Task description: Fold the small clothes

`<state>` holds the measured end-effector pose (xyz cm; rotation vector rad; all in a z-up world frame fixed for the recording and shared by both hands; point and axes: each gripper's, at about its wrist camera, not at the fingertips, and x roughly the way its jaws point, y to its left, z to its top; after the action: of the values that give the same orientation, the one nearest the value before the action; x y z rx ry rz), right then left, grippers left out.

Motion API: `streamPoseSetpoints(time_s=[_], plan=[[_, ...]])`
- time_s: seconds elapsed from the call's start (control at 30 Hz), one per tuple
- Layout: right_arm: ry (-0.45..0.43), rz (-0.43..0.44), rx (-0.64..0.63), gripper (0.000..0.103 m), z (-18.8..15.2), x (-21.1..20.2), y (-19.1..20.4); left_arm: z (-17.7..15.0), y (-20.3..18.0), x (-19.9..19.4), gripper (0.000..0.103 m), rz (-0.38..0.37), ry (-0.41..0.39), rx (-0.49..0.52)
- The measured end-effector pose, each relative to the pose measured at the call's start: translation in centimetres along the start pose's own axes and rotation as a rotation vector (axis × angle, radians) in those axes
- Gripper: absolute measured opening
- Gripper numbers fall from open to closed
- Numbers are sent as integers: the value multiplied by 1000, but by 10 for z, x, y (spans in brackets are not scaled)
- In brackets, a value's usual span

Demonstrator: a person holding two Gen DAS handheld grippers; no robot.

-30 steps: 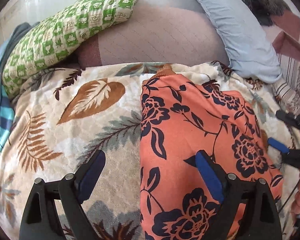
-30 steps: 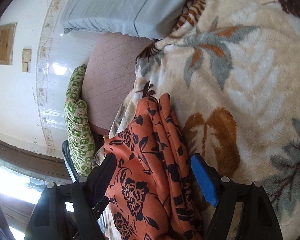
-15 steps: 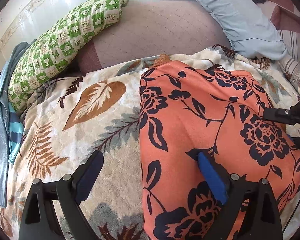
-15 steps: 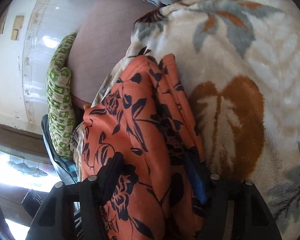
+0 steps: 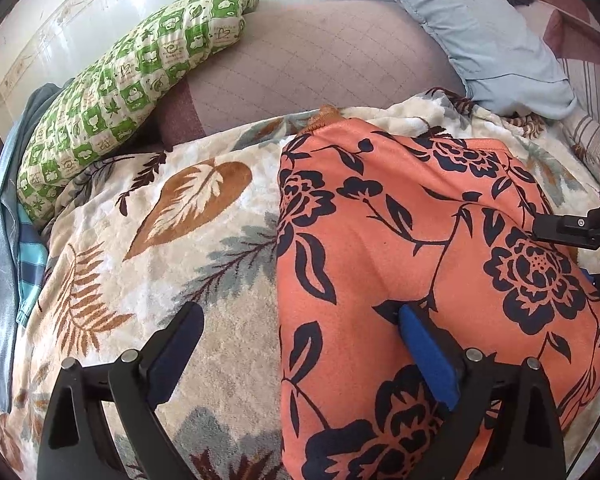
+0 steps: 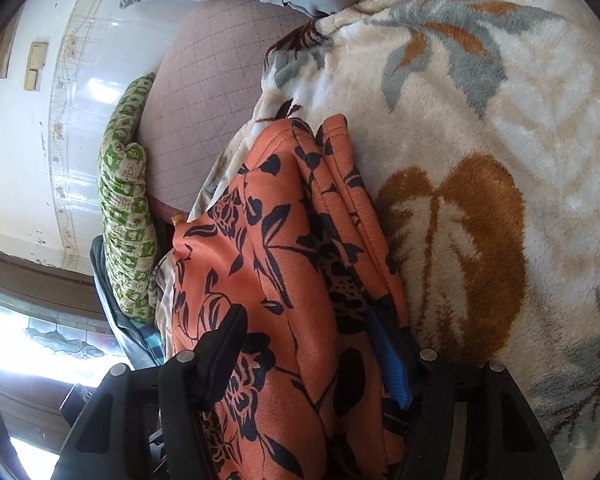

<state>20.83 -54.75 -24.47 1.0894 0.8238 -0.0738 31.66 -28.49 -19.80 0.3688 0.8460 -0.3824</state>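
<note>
An orange garment with a dark navy flower print (image 5: pixel 420 248) lies folded on a cream leaf-patterned blanket (image 5: pixel 148 240). My left gripper (image 5: pixel 300 336) is open over the garment's left edge: its right finger rests on the cloth, its left finger is over the blanket. My right gripper (image 6: pixel 308 340) straddles the garment's folded layers (image 6: pixel 276 264) from the side, with cloth between its fingers; the jaws stand apart. The right gripper also shows in the left wrist view (image 5: pixel 580 232) at the garment's right edge.
A green checked pillow (image 5: pixel 132 80) and a pale blue pillow (image 5: pixel 480 28) lie at the head of the bed on a mauve quilted sheet (image 5: pixel 320 64). Blue clothes (image 5: pixel 4 208) hang at the far left edge. A tiled wall (image 6: pixel 40 128) stands behind.
My right gripper has pushed forward onto the garment's edge and its jaws have narrowed around the layers. My left gripper has crept slightly forward and stayed open.
</note>
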Motion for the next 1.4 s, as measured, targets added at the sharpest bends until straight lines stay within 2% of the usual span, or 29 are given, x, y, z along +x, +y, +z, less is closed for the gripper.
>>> streamPoseSetpoints(time_s=[0.4,1.4], plan=[[-1,-7,-4,66,-1,-1,1,-2,-3,6,103,27,-1,-3],[-2,-9,-4,66,0,2,1,-2,-13,17,103,56,39,33]])
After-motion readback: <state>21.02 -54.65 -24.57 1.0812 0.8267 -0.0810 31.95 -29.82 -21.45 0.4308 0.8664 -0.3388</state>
